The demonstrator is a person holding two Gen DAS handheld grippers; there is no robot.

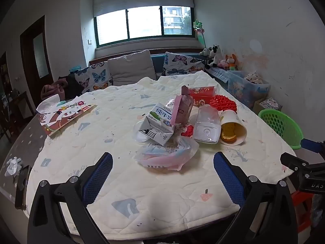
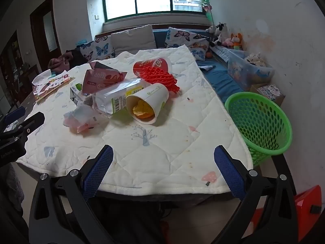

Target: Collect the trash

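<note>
My left gripper and right gripper both wide open, empty, near table edge, one trash pile mid-table: two cups, one carton, two wrappers, one green basket far right.

L gripper wide open, trash pile ahead, green basket at right

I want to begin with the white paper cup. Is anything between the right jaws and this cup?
Nothing visible. Only bare quilt lies between the open right gripper and the paper cup, whose mouth faces it.
</note>
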